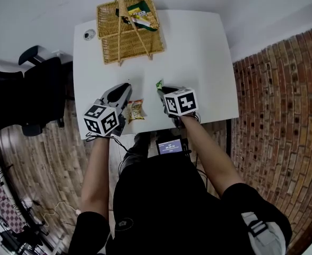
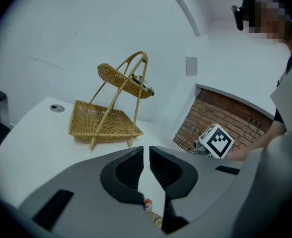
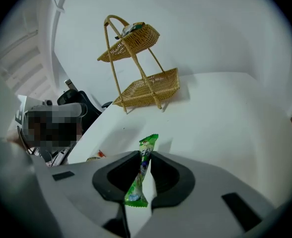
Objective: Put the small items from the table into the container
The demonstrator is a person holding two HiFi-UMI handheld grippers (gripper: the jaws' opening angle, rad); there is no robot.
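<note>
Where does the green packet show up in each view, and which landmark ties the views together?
Head view: green packet at centre, poking out ahead of the right claw.
Left gripper view: not in it.
Right gripper view: low centre, pinched in the right claw.
Shared landmark: the basket at the table's far side.

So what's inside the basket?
In the basket, a green-and-yellow packet lies on the upper tray. The lower tray looks bare. Anything beneath the packet is hidden.
</note>
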